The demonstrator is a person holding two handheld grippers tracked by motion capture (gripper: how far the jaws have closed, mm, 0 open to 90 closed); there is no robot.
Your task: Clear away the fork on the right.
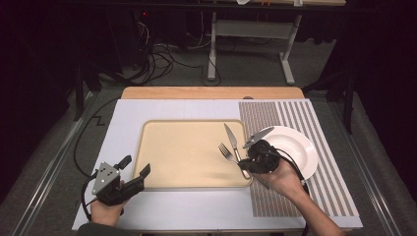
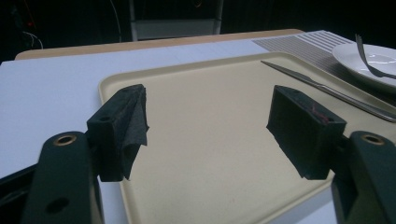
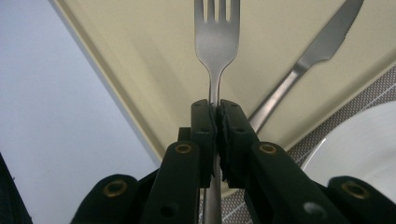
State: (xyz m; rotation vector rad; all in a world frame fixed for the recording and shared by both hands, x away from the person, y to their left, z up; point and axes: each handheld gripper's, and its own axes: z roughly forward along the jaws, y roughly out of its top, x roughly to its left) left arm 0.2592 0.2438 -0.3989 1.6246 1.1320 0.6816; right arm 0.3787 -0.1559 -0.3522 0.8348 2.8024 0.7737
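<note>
- Beige tray [image 1: 187,155] centred on white table [image 1: 128,115].
- Right gripper [image 1: 246,158] grips fork [image 1: 227,153] beside knife [image 1: 231,137].
- White plate [image 1: 300,147] right.
- Left gripper [image 1: 136,167] gapes at tray's left edge.

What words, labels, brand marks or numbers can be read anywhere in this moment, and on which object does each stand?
None can be read.
Fork, clamped in the right gripper: plain metal where it shows, no stamp.
Knife: no mark visible on the blade.
Tray and white plate: plain surfaces.
Left gripper: black pads, no lettering.
The striped mat carries a line pattern, not text.
</note>
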